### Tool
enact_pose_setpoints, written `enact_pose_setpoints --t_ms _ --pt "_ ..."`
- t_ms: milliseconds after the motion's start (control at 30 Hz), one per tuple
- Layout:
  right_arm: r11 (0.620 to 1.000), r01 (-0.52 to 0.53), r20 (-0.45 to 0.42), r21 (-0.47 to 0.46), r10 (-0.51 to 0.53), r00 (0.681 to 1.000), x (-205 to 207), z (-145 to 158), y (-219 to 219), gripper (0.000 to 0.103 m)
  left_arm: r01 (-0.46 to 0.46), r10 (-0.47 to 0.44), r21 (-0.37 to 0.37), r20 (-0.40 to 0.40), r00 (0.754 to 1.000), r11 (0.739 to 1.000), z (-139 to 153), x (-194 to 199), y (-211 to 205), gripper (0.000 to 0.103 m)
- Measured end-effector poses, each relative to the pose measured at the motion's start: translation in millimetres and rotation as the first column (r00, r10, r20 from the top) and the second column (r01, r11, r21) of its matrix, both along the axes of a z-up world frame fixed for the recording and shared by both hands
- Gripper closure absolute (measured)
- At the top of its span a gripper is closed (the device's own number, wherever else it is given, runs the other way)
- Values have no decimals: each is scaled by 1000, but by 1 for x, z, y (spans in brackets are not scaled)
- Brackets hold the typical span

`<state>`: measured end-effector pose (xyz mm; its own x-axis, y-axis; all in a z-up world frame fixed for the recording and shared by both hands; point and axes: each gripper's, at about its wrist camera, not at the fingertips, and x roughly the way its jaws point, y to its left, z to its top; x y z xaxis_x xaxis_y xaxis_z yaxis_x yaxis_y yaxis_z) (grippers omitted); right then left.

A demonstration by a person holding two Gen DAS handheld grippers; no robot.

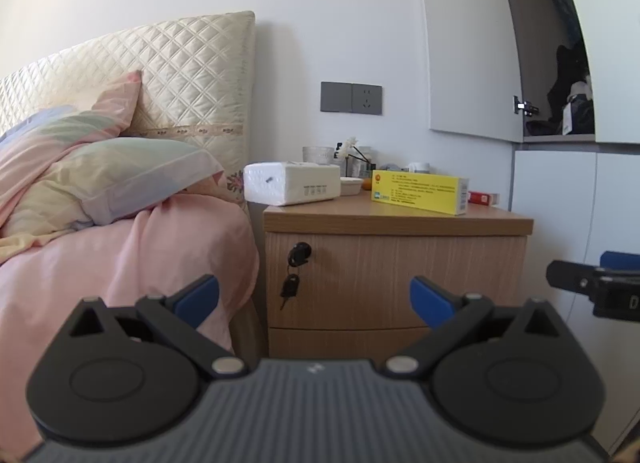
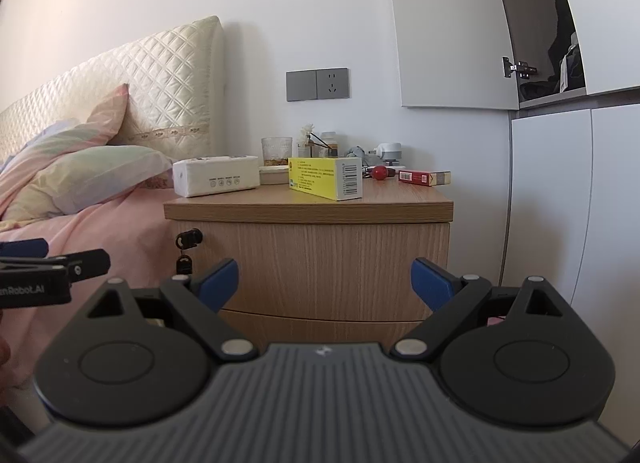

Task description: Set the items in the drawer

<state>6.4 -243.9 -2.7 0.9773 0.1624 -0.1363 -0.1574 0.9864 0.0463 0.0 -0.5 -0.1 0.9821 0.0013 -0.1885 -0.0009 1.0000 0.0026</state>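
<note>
A wooden nightstand (image 1: pixel 394 281) (image 2: pixel 320 259) stands beside the bed with its upper drawer shut; a key (image 1: pixel 291 287) (image 2: pixel 184 261) hangs from the drawer lock. On top lie a yellow box (image 1: pixel 420 191) (image 2: pixel 326 178), a white tissue pack (image 1: pixel 292 183) (image 2: pixel 218 181) and a red pack (image 1: pixel 483 197) (image 2: pixel 422 177). My left gripper (image 1: pixel 314 297) is open and empty, some way in front of the drawer. My right gripper (image 2: pixel 324 279) is open and empty too, also in front of the drawer.
A bed with pink sheets (image 1: pixel 120 263) and pillows (image 1: pixel 120 179) is to the left. A glass (image 2: pixel 276 151), small bottles and a plug (image 2: pixel 388 151) stand at the nightstand's back. White cabinets (image 2: pixel 560 203) are on the right, with one upper door (image 2: pixel 448 43) open.
</note>
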Motion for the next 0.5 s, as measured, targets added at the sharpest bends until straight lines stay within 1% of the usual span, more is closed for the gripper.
enact_pose_setpoints --t_ms 100,200,233,333,500 --pt "1000 7 -5 -12 -7 1000 -3 1 4 8 -3 3 1 -1 1000 1000 0 0 -1 0" --pt "1000 15 -10 -25 -15 1000 -5 2 9 8 6 -6 -12 -11 1000 1000 1 5 4 0" --pt "999 17 -11 -29 -17 1000 -6 2 10 8 9 -9 -6 -2 1000 1000 0 3 4 0" --pt "1000 22 -44 -16 -23 999 2 1 2 8 10 -10 -2 4 1000 1000 0 0 0 0" --pt "998 48 -25 -43 -49 998 2 -3 8 8 13 -13 -2 2 1000 1000 0 -3 -4 0"
